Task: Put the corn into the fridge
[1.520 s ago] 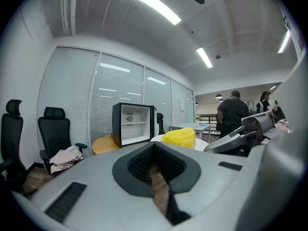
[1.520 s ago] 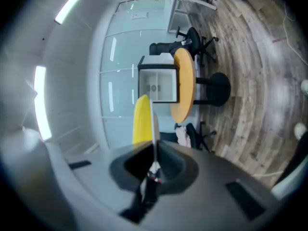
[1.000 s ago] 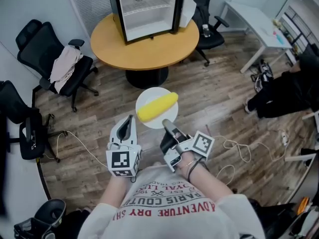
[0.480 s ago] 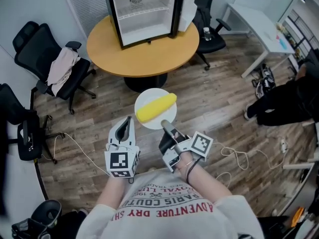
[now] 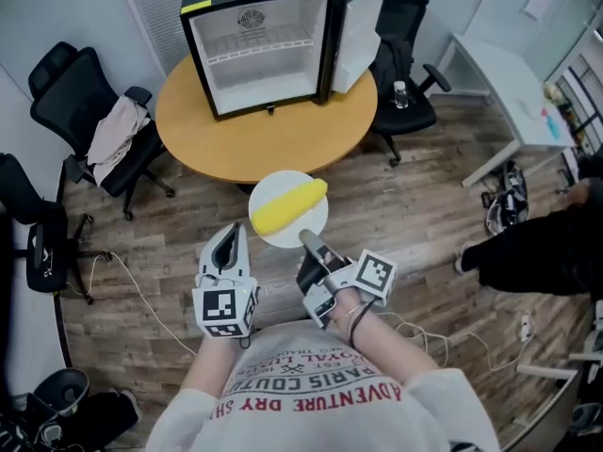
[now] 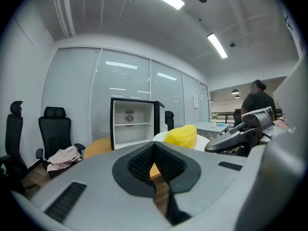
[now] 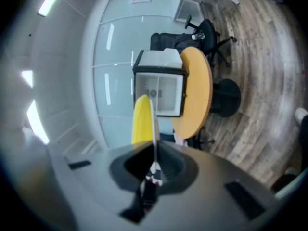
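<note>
Carrying step, I judge: right tongs [image 5: 309, 241] pinch the rim of the plate [image 5: 313, 224] bearing the corn [image 5: 288, 205], mid-frame. Left tongs [image 5: 229, 243] appear closed, empty. Next, reach the open fridge [image 5: 259, 40] on the counter [image 5: 264, 144], upper centre.

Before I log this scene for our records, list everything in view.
black mini fridge: one, white inside, door open, on the table
round wooden table: one, tan, ahead of the person
yellow corn cob: one, lying on the plate
round white plate: one, rim in the right gripper
black office chairs: at least three, around the table
beige cloth: one, draped on a left chair
white desk: one, upper right
left gripper: one, grey, shut, empty
right gripper: one, grey, shut on the plate
</note>
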A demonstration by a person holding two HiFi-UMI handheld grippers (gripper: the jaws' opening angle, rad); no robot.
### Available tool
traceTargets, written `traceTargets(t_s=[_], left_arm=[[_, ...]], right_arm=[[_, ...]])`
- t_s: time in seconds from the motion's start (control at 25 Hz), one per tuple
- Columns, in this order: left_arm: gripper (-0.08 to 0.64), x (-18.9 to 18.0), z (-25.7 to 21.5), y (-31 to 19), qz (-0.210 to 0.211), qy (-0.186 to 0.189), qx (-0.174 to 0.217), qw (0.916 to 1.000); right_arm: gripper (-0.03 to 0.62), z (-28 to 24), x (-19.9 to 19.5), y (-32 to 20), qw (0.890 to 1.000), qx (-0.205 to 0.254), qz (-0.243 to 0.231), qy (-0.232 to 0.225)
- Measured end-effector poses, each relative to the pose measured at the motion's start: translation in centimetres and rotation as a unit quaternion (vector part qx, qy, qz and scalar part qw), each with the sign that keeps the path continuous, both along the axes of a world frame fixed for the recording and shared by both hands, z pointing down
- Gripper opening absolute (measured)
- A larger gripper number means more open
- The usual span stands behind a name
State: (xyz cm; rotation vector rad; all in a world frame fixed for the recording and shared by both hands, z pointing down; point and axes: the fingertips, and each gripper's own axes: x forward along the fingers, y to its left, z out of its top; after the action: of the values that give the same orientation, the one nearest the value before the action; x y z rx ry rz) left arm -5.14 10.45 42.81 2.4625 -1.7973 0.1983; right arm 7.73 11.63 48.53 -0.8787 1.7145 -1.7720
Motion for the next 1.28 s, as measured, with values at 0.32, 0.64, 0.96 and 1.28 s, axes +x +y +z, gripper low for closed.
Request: traceTargets(t_s=[0.32, 0.64, 0.96, 1.28], left_arm=[[0.025, 4.6, -0.9, -7.8, -0.043, 0.014, -0.004, 0.999], [0.025, 3.2, 0.5, -14.0, -0.051, -0.007, -0.009, 0.9987], [0.025, -1.6, 0.6, -25.5, -0.04, 0.008, -0.009, 0.9991], [0.025, -6.0, -0.5, -35.2, -0.025, -0.003, -0.006, 0.9997]], right_arm=[[0.038, -0.5, 5.0, -8.5, 0.999, -0.007, -0.043, 0.02], [0.038, 0.5, 3.6, -15.5, 0.999, 0.001, -0.048, 0.009], [0.038, 0.3, -0.8, -26.1, 1.0, 0.008, -0.018, 0.016], [0.038, -0.8, -4.9, -36.4, 0.999, 0.015, 0.019, 0.021]])
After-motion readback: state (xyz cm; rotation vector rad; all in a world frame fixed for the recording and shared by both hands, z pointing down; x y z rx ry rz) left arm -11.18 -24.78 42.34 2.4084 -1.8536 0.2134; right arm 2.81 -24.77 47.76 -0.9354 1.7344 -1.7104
